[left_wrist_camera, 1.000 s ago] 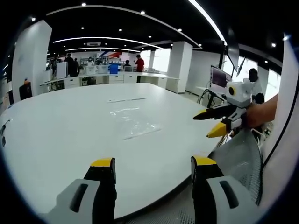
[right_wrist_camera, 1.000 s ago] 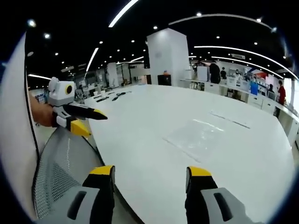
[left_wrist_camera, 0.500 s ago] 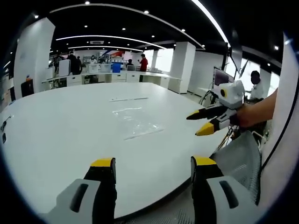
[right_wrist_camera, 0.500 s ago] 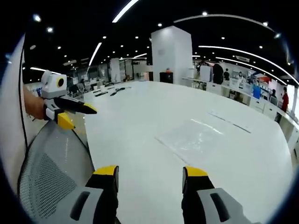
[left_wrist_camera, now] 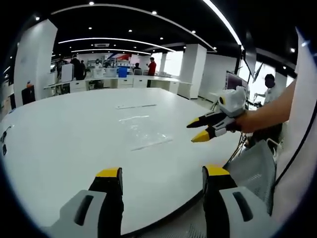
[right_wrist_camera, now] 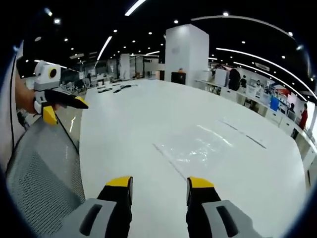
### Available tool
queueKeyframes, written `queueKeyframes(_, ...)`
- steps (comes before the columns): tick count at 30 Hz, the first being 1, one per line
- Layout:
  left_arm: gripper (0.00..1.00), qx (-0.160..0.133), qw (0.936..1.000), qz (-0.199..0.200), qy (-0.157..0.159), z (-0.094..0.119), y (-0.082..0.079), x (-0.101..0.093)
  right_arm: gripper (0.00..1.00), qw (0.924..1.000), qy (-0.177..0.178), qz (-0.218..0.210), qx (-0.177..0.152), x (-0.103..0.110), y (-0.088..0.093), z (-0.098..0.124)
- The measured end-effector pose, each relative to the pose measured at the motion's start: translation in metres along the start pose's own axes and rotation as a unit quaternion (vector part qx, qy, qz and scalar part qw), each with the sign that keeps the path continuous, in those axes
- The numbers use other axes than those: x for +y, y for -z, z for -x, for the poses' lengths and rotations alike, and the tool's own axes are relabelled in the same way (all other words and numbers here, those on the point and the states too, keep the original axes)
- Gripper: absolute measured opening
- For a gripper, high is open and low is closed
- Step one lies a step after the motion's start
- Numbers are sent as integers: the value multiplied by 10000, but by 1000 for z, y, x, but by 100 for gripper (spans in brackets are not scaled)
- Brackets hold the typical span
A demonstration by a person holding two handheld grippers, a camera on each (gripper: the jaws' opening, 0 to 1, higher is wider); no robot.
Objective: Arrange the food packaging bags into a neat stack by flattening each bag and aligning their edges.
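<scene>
Both my grippers hang empty with fingers spread, the right gripper and left gripper. The clear bags lie flat on the tabletop, well ahead of my fingers. I should come in low and pinch one bag's near edge only.

A: Right gripper jaws apart, nothing held, low over white table.
B: Clear bags flat ahead. Left gripper over mesh chair, jaws parted.

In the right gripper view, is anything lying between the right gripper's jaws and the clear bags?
Nothing: bare white table runs from the right gripper, jaws apart, to the clear bags.
</scene>
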State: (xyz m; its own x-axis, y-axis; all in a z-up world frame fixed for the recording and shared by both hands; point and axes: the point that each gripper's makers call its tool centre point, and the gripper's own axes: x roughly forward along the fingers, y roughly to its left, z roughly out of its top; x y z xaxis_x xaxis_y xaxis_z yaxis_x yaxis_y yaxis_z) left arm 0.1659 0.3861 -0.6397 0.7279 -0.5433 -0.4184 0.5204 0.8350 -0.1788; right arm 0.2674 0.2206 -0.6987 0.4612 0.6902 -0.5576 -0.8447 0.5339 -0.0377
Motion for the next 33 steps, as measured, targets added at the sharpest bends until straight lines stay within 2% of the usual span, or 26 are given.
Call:
queueKeyframes(12,63,20,10000,5,-36,1,2,1,27,9971,67,599,455,-30,9,-26)
queueKeyframes(15,63,27,10000,12,-52,2,2,1,25,9931,32,931,715,-36,16,-33)
queueKeyframes(20,63,7,10000,41,-84,2,1,2,23,9928,28,956,727,-43,15,-40)
queueKeyframes(33,63,-3,9999,101,-126,2,2,5,19,9841,-9,1413,1073,-54,24,-47)
